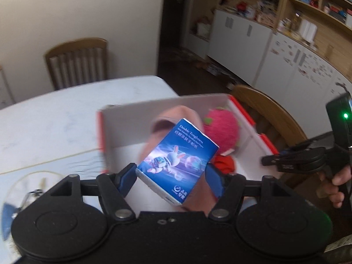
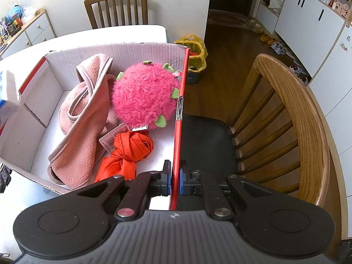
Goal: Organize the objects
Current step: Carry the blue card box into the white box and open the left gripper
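Note:
A blue tissue pack (image 1: pixel 178 160) with a cartoon rabbit hangs tilted over the near end of the cardboard box (image 1: pixel 132 127), and my left gripper (image 1: pixel 170 173) is shut on its sides. The white box (image 2: pixel 132 52) with red edges holds a pink fleece cloth (image 2: pixel 85 114), a fuzzy pink plush ball (image 2: pixel 143 96) with green leaves, and a knotted orange-red cloth (image 2: pixel 129 151). My right gripper (image 2: pixel 175 176) is shut on the box's red right wall. In the left wrist view the right gripper (image 1: pixel 270 160) reaches in from the right, held by a hand (image 1: pixel 338 182).
The box sits at the corner of a white table (image 1: pixel 55 118). A wooden chair (image 2: pixel 297 118) with a dark seat stands right beside the box, another chair (image 2: pixel 116 4) at the table's far side. A yellow bag (image 2: pixel 195 48) lies on the floor. A cable (image 1: pixel 28 189) lies at the near left.

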Demonstrator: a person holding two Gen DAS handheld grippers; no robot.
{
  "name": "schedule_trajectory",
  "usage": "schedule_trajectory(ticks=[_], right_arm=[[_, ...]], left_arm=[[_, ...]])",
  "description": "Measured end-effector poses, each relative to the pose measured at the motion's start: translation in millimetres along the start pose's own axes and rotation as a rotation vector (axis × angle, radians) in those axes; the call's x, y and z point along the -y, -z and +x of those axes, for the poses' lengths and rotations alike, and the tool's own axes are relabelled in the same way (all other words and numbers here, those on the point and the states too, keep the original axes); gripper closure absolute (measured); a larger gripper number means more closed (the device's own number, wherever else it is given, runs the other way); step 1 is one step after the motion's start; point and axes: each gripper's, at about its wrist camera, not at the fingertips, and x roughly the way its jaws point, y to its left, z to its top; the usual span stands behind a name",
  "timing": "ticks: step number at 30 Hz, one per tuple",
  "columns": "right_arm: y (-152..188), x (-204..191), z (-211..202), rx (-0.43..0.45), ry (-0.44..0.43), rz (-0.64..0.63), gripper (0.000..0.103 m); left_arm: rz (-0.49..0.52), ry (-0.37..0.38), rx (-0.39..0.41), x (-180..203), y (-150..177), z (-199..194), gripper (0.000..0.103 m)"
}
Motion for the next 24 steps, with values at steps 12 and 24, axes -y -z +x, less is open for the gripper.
schedule_trajectory(ticks=[12, 24], right_arm=[[0.1, 3.4, 0.2, -0.003, -0.022, 0.006, 0.096], [-0.4, 4.9, 0.1, -0.003, -0.044, -0.001, 0.096]], left_arm=[[0.134, 0.102, -0.195, 52.8, -14.9, 70.0, 0.037], [0.173, 0.15, -0.318, 66.9, -8.8, 109.6, 0.037]])
